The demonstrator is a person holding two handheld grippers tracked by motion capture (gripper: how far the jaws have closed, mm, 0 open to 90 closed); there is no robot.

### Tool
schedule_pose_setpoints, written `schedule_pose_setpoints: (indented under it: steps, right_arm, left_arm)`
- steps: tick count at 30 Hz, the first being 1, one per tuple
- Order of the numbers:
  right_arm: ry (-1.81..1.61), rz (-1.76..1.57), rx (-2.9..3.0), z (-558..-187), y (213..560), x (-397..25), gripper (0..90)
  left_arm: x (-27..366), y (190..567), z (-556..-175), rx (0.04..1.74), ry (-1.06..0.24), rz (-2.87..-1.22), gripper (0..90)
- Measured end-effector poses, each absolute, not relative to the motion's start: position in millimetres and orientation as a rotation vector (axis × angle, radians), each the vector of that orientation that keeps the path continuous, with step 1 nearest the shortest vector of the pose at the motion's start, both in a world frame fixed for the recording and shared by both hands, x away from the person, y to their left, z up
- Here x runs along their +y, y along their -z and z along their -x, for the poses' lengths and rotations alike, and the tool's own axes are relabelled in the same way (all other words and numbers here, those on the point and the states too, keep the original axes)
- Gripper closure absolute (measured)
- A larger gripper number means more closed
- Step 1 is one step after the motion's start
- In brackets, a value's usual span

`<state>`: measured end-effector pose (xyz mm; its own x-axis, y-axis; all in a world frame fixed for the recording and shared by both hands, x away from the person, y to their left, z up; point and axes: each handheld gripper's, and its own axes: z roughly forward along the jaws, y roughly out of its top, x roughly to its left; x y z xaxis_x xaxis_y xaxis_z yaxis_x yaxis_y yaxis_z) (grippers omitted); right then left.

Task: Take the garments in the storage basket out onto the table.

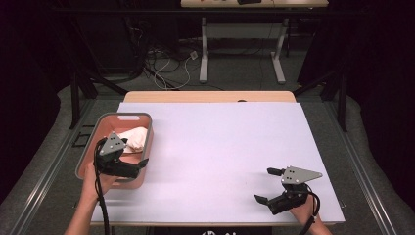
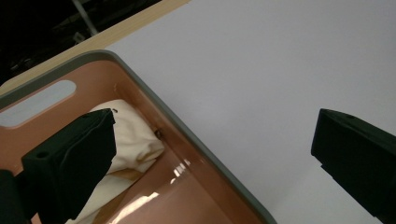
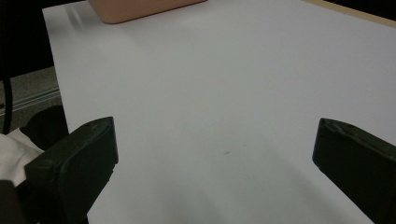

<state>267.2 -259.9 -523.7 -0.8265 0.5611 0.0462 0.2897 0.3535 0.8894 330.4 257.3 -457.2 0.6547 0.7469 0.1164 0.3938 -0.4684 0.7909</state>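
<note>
The right tool (image 1: 268,184) gapes wide over bare table (image 1: 220,147); the left tool (image 2: 210,154), wide, straddles the bin's (image 1: 147,142) rim above cream cloth (image 1: 134,137).

pink bin (image 1: 143,142), cream cloth (image 1: 134,137), white table (image 1: 220,147).

Each black tool (image 1: 274,184) carries a grey triangular plate, apparently screwed, and black cable.

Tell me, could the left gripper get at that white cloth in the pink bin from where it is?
Probably yes. The left gripper hovers at the pink bin with its jaws wide open, one over the cream-white cloth, the other outside the wall. The bin has no lid and nothing covers the cloth, though that wall sits between the jaws.
</note>
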Motion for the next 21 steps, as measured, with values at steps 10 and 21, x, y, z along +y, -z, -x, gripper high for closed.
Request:
schedule_pose_setpoints:
  steps: [10, 21]
  right_arm:
    - [-1.448, -0.754, 2.365, -266, 524, -259, 0.0]
    - [-1.443, -0.742, 2.371, -267, 525, -258, 0.0]
  left_arm:
    - [273, 450, -351, 0.945, -0.599, -2.122, 0.0]
    - [287, 445, -371, 1.014, -0.608, -2.151, 0.0]
